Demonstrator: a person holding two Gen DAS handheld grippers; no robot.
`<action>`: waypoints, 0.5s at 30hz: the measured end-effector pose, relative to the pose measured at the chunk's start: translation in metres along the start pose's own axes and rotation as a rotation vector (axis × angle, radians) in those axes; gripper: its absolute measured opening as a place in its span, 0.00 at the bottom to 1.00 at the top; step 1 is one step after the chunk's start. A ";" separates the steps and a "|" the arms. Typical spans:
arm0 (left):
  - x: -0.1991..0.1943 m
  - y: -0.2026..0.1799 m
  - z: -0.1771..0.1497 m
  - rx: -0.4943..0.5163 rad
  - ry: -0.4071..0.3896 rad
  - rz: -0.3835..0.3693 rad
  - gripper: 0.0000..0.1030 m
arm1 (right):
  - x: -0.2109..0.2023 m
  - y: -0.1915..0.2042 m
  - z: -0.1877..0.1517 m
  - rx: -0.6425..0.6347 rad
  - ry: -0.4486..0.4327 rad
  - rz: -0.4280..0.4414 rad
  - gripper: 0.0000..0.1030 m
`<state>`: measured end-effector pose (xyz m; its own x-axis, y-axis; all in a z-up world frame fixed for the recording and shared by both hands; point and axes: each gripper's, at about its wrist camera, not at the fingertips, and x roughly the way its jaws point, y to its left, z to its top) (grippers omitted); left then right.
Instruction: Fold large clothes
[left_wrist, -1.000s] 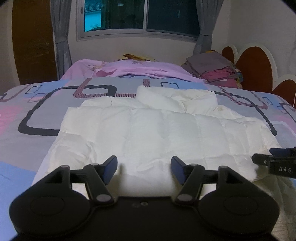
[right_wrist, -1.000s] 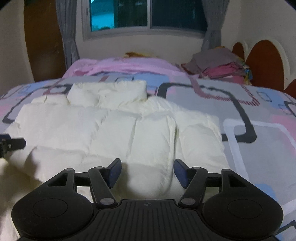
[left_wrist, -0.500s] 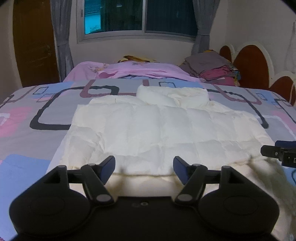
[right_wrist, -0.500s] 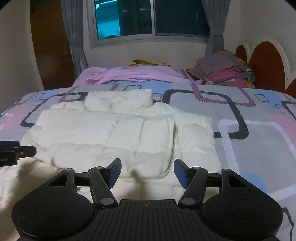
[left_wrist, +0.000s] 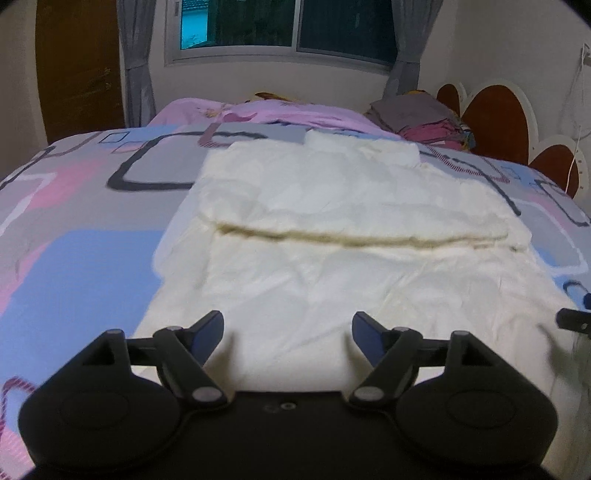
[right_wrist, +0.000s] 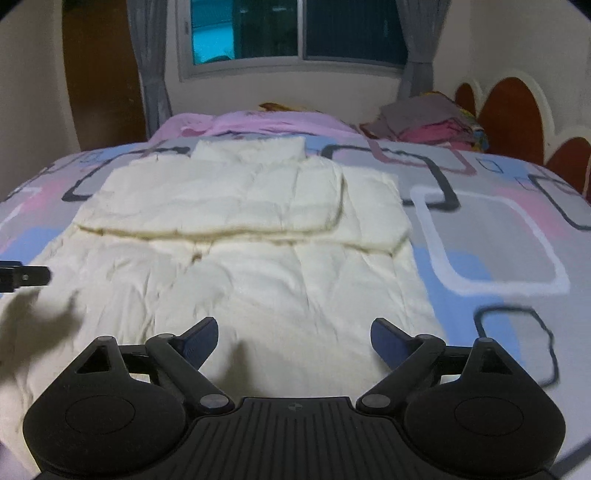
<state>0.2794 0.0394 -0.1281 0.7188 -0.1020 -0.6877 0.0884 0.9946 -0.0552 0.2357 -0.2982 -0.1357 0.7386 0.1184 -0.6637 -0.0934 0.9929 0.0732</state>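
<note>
Lying folded on the bedspread (left_wrist: 92, 258), the cream jacket (left_wrist: 332, 229) sits ahead of both tools — left tool (left_wrist: 288, 332), right tool (right_wrist: 293, 338) — jaws opening, empty.

The near edge of the jacket (left_wrist: 332, 280) lay hidden behind the left hand-held gripper (left_wrist: 288, 332); in the right wrist view the right hand-held gripper (right_wrist: 293, 336) covered it likewise. Each gripper appeared in the other's view only as a tip cut off by the frame edge. The bed (right_wrist: 498, 236) ran out of frame. The clothes pile (right_wrist: 424, 122) was too blurred to sort.
</note>
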 end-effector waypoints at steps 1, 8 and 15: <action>-0.004 0.005 -0.005 -0.003 0.001 0.005 0.74 | -0.004 -0.001 -0.004 0.006 0.003 -0.008 0.86; -0.024 0.031 -0.029 -0.059 0.025 0.022 0.77 | -0.030 -0.008 -0.032 0.024 0.023 -0.075 0.86; -0.037 0.040 -0.046 -0.072 0.043 0.035 0.78 | -0.045 -0.021 -0.052 0.046 0.044 -0.136 0.86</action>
<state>0.2248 0.0835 -0.1384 0.6899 -0.0682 -0.7207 0.0134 0.9966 -0.0814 0.1693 -0.3246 -0.1459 0.7119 -0.0162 -0.7021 0.0367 0.9992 0.0142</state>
